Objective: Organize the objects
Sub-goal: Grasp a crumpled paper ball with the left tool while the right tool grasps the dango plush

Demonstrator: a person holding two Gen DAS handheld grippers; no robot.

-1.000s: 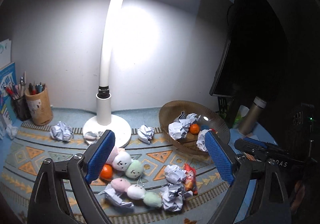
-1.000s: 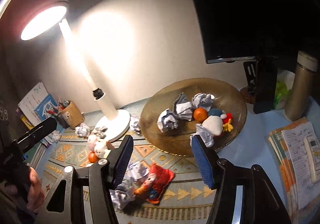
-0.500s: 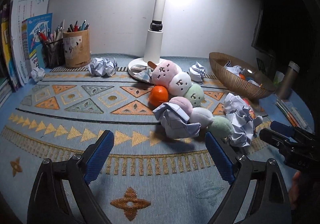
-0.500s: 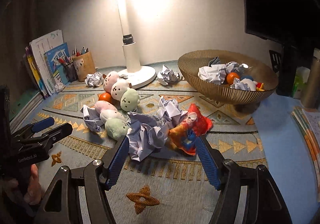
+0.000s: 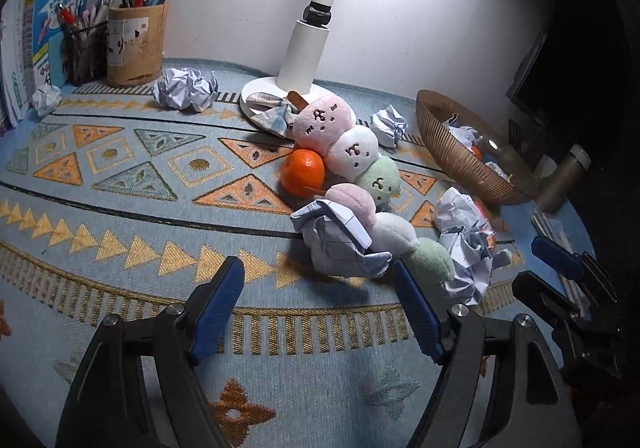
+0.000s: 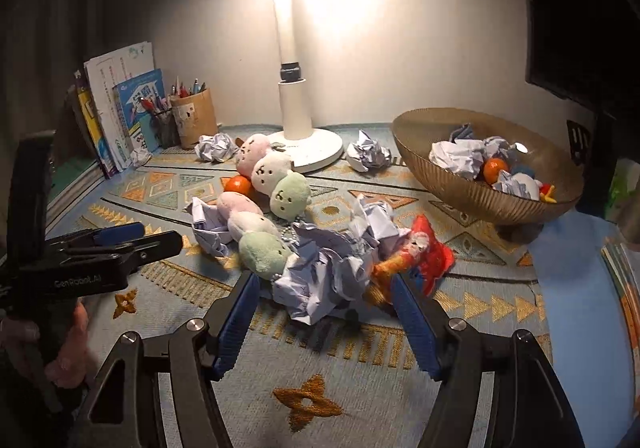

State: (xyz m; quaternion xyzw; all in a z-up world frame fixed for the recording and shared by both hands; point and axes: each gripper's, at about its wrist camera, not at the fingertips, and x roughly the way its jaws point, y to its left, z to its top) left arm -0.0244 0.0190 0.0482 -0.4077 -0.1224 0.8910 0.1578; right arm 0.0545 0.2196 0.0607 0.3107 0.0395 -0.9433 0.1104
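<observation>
My left gripper (image 5: 320, 280) is open and empty, low over the patterned mat, just short of a crumpled paper ball (image 5: 340, 244). Behind that ball lie two plush dango skewers (image 5: 352, 151) and an orange (image 5: 302, 171). My right gripper (image 6: 322, 292) is open, its pads on either side of a larger crumpled paper ball (image 6: 328, 268), without closing on it. A red plush toy (image 6: 424, 252) lies beside that ball. The brown ribbed bowl (image 6: 460, 191) at the right holds paper balls, an orange and toys.
A white lamp base (image 6: 308, 143) stands at the back middle, with more paper balls (image 5: 184, 87) near it. A pen cup (image 5: 136, 43) and books (image 6: 120, 107) stand at the back left. A metal flask (image 5: 564, 183) and papers are at the right.
Both grippers have come down from high above the desk to just over the mat and moved in towards the paper balls. Both stay open.
</observation>
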